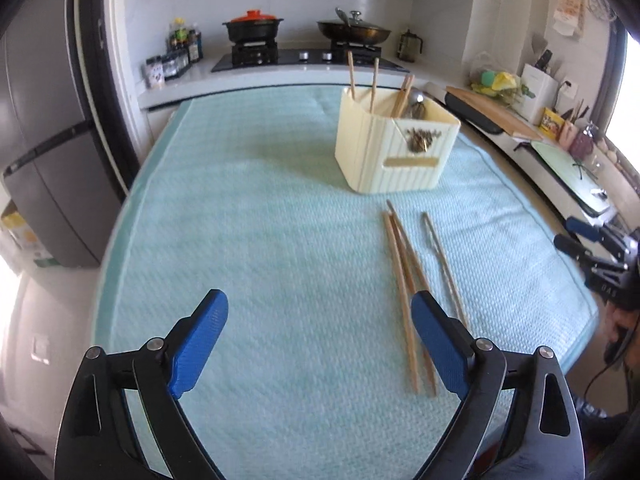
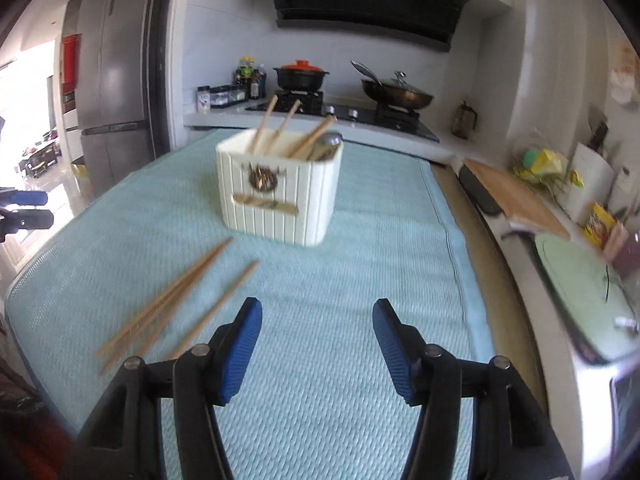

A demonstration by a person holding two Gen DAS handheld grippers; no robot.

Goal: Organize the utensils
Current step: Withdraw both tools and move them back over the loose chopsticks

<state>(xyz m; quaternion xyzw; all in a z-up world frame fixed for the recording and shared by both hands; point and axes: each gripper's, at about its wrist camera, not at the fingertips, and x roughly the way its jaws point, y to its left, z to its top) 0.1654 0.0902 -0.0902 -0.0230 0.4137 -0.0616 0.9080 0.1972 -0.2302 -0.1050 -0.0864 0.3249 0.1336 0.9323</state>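
Note:
A cream ribbed utensil holder (image 1: 394,148) (image 2: 280,196) stands on the light blue mat (image 1: 260,240) (image 2: 340,280). It holds several wooden chopsticks (image 1: 374,84) (image 2: 280,130) and a metal spoon (image 1: 416,106) (image 2: 330,142). More wooden chopsticks (image 1: 404,276) (image 2: 168,304) lie loose on the mat in front of it, one pair (image 1: 444,264) a little apart. My left gripper (image 1: 320,312) hovers open above the mat, its right finger over the chopsticks' near ends. My right gripper (image 2: 318,320) is open with nothing between its fingers, to the right of the loose chopsticks.
Behind the mat runs a counter with a stove, a black pot with a red lid (image 1: 252,26) (image 2: 301,74) and a wok (image 1: 354,30) (image 2: 396,94). A wooden board (image 1: 492,114) (image 2: 516,200) and clutter line the right counter. A grey fridge (image 1: 52,184) (image 2: 108,80) stands at left.

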